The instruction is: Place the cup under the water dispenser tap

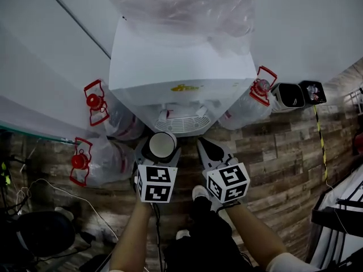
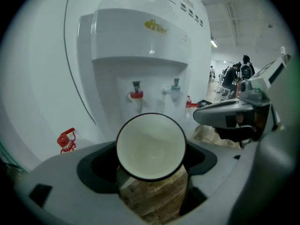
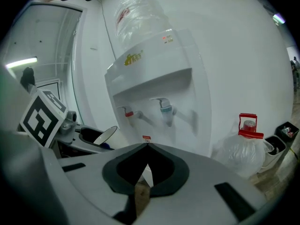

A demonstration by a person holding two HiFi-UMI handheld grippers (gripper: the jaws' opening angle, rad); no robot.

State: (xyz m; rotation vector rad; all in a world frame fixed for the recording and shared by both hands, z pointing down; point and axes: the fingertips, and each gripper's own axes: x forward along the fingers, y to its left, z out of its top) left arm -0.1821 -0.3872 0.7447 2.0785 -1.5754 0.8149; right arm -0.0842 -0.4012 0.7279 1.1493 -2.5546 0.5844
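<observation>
A white cup [image 1: 162,144] with a dark rim sits between the jaws of my left gripper [image 1: 161,146], which is shut on it; the cup [image 2: 151,146] looks empty and faces the camera. It hangs just in front of the white water dispenser [image 1: 180,67], short of the drip grille [image 1: 182,124]. The red tap [image 2: 136,95] and the blue tap [image 2: 175,86] are above and beyond the cup. My right gripper [image 1: 205,147] is shut with nothing in it, to the right of the cup; its jaw tips [image 3: 146,146] meet below the taps [image 3: 164,108].
Large water bottles with red caps lie on the wood floor at the dispenser's left [image 1: 108,118], lower left [image 1: 91,160] and right [image 1: 249,103]. Small bins [image 1: 289,95] stand at the right. The wall is close behind. People stand far off [image 2: 236,74].
</observation>
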